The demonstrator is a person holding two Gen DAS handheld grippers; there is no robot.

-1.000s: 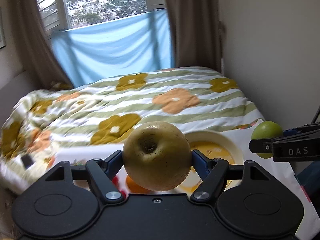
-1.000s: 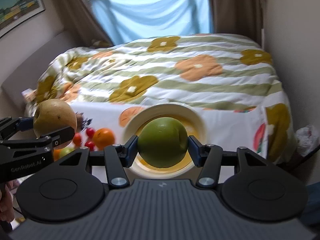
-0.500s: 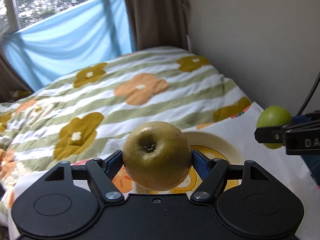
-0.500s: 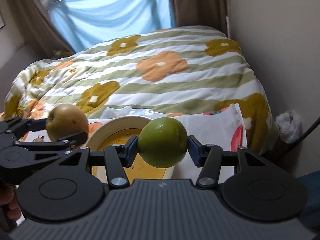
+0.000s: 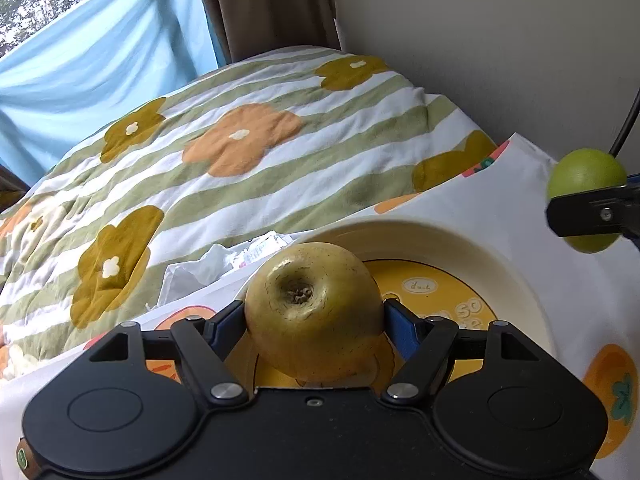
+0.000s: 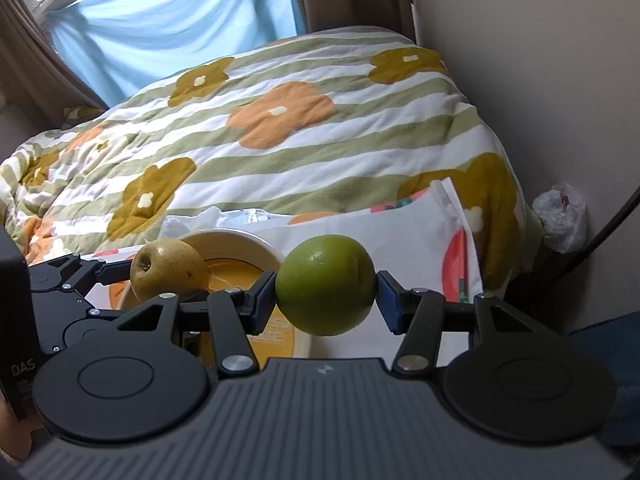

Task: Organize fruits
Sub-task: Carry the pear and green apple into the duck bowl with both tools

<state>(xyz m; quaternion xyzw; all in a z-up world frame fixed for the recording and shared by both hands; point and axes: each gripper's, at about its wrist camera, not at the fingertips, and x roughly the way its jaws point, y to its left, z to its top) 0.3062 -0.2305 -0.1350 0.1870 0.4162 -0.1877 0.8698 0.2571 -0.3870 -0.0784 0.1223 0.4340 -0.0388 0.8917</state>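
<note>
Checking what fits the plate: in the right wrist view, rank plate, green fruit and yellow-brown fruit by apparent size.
1. Plate, widest though partly hidden.
2. Green fruit.
3. Yellow-brown fruit.
The green fruit sits nearer the camera, so their true order is unsure.

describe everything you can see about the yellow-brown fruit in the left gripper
The yellow-brown fruit is round, like an apple or pear, with dull golden skin, fine speckles and faint russet streaks. Its sunken end with a dry dark core faces the left camera. The left gripper clamps it between its blue-padded fingers, one pad on each side. It hangs over the cream plate with a yellow centre, apparently not touching it.
</note>
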